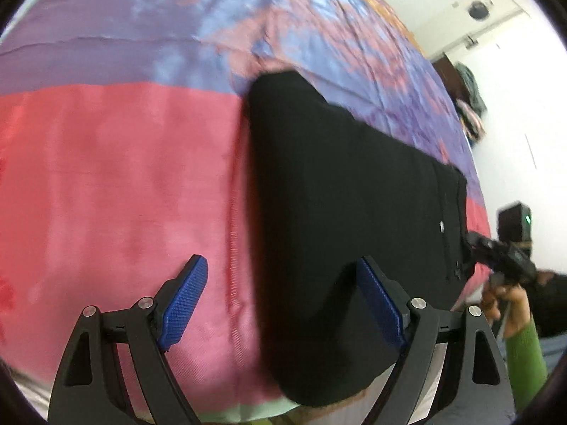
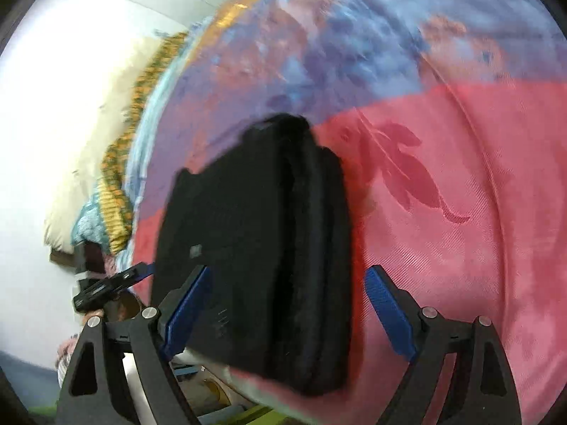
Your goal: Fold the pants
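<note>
Pants point(image 1: 336, 191), black and folded into a compact stack, lie on the bedspread point(image 1: 117, 177), mostly on its pink band with the far end reaching onto the purple and blue patterned part. In your right wrist view the layered fold edges of the stack face right, and its near end sits at the edge of the bed.

Your left gripper point(image 1: 283, 304) stands wide, its 2 blue pads apart: the left pad hangs over bare pink cloth, the right pad over the black fabric, and neither presses on it. Your right gripper point(image 2: 287, 315) is also spread wide, straddling the near end of the stack with nothing pinched; its left pad shows against the black cloth, its right pad against the pink spread.

From the left wrist view you can see your right hand point(image 1: 503, 301), in a green sleeve point(image 1: 524, 361), holding the other tool at the waistband end, where a small button point(image 1: 441, 226) shows. Both views are blurred.
</note>
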Tool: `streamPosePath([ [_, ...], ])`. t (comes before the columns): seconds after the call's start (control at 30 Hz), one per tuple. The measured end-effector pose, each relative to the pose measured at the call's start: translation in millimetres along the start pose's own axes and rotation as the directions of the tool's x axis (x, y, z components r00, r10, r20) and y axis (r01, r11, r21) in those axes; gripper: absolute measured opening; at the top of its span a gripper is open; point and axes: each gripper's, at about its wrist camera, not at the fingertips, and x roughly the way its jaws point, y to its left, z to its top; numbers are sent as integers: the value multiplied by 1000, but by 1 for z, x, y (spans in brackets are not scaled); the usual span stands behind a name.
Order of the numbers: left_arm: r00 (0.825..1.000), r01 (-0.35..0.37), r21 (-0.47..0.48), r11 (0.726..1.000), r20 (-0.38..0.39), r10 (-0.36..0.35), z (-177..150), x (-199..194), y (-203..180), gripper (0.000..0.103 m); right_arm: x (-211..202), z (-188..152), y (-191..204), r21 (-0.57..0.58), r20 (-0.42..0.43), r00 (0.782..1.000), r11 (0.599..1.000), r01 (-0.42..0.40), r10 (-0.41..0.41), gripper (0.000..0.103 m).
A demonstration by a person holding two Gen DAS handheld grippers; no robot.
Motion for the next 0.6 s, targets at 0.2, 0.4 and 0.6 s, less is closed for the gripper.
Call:
streamPosePath([
  [0.2, 997, 72, -26, 997, 2, -72, 2, 15, -6, 45, 28, -3, 1, -35, -109, 993, 998, -54, 50, 67],
  [0.4, 995, 75, 60, 995, 64, -79, 12, -18, -35, 21, 5, 0, 38, -145, -31, 997, 986, -77, 73, 35],
  [0.6, 975, 46, 135, 990, 210, -74, 71, -71, -49, 22, -13, 49, 89, -241, 58, 989, 963, -120, 138, 34],
])
